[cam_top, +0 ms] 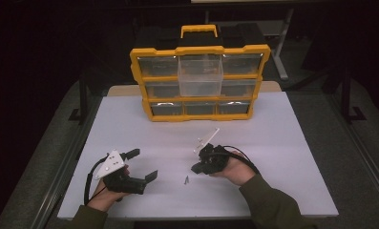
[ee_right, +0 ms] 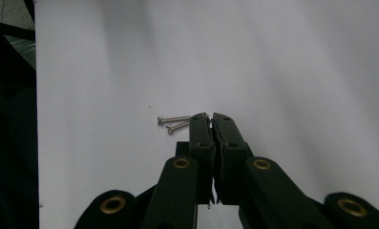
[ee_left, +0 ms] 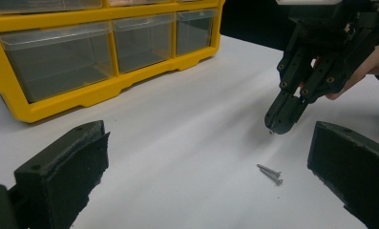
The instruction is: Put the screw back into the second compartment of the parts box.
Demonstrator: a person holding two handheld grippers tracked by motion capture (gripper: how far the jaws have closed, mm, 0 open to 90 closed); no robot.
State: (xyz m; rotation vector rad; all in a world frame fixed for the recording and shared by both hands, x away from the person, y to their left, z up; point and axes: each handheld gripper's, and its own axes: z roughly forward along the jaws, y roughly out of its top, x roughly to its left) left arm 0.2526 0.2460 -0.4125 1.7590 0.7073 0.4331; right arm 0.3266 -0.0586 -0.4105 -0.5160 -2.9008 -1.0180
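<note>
Two screws (ee_left: 270, 173) lay just beside clenched right gripper (ee_left: 278, 125); left gripper (cam_top: 143, 165) stood released, flanking them.

I can read no text, label, brand, number or sign on anything in front of me here.
</note>
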